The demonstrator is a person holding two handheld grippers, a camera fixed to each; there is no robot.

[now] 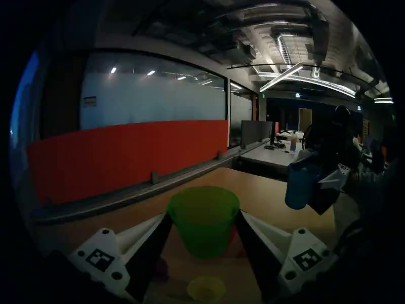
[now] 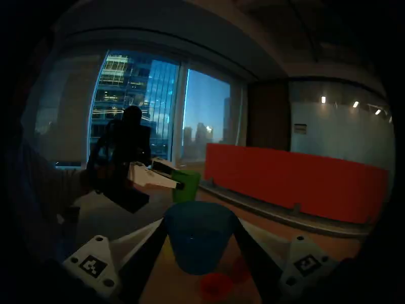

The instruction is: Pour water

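In the left gripper view, a green cup (image 1: pixel 203 219) sits upright between my left gripper's (image 1: pixel 203 238) fingers, which are shut on its sides, lifted above the wooden table (image 1: pixel 263 195). A yellow cup (image 1: pixel 206 289) stands on the table below it. At the right, the other gripper holds a blue cup (image 1: pixel 300 186) in the air. In the right gripper view, that blue cup (image 2: pixel 197 242) is upright and my right gripper (image 2: pixel 198 253) is shut on it. Farther off at the left, the other gripper (image 2: pixel 152 177) carries the green cup (image 2: pixel 186 185).
A red cup (image 2: pixel 215 285) and another red object (image 2: pixel 239 268) lie on the table under the blue cup. A red partition (image 1: pixel 126 152) runs along the table's far edge. Large windows (image 2: pixel 152 111) stand behind the person's arm (image 2: pixel 45 192). Desks (image 1: pixel 273 152) lie beyond.
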